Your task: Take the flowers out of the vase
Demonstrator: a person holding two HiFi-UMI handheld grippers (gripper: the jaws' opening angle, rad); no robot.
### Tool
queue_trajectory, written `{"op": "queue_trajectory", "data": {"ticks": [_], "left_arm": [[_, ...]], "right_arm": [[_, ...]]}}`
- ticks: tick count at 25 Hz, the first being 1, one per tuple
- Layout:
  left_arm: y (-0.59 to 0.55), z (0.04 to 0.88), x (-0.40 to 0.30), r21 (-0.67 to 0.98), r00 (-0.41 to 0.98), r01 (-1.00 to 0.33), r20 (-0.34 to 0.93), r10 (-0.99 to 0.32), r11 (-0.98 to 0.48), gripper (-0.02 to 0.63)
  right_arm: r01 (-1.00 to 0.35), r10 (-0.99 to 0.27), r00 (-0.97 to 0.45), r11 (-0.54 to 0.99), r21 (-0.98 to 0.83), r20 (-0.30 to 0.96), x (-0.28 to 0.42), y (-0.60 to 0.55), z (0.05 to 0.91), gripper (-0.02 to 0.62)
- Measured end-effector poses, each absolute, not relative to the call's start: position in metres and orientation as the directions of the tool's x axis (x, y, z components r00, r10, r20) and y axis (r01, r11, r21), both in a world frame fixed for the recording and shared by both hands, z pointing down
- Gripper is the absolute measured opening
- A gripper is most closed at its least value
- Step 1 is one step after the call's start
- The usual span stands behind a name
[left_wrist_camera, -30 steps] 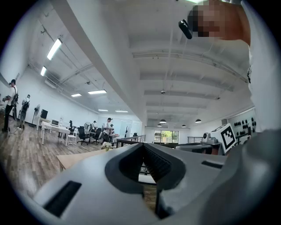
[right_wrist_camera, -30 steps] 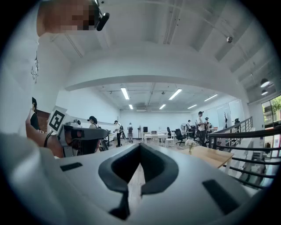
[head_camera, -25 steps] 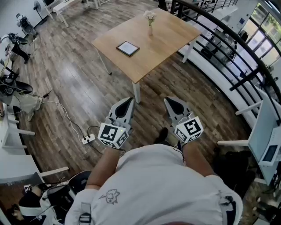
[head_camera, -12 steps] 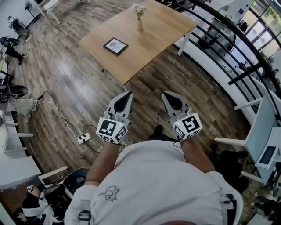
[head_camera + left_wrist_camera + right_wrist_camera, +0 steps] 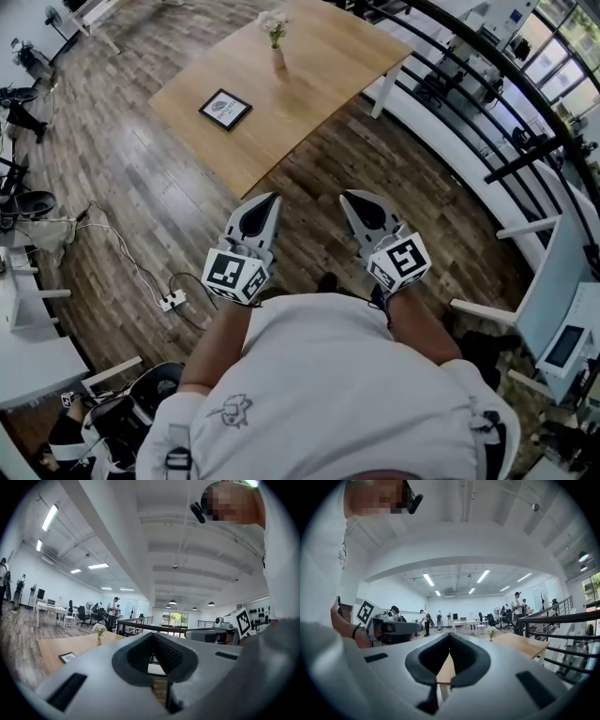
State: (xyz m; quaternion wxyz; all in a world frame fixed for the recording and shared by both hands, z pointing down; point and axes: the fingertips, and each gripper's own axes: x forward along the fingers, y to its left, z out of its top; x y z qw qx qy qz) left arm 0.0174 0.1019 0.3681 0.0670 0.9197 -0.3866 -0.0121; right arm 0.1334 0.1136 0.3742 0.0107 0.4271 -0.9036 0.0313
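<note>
A small vase (image 5: 278, 60) with white flowers (image 5: 273, 22) stands at the far side of a wooden table (image 5: 319, 66), some way ahead of me. The left gripper view shows the flowers (image 5: 99, 629) small at the left, and the right gripper view has the flowers (image 5: 491, 631) right of centre. My left gripper (image 5: 271, 199) and right gripper (image 5: 346, 197) are held side by side over the wooden floor, short of the table's near corner. Both point level at the table, jaws shut and empty.
A framed picture (image 5: 225, 109) lies on the table near its left edge. A black railing (image 5: 487, 103) curves along the right. A power strip with cables (image 5: 171, 300) lies on the floor at the left. White desks, chairs and people stand farther off.
Both grippers have travelled forward toward the table. The table's near corner now sits closer to them, and the vase has shifted left in the head view. Jaws stay shut.
</note>
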Motion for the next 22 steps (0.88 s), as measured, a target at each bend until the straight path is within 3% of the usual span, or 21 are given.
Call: {"op": "queue_trajectory", "data": {"ticks": [22], "left_arm": [[-0.063, 0.381, -0.017, 0.167, 0.750, -0.654, 0.012, -0.661, -0.738, 0.005]], "right_arm": [[-0.808, -0.804, -0.588, 0.579, -0.111, 0.085, 0.103, -0.041, 0.393, 0.005]]}}
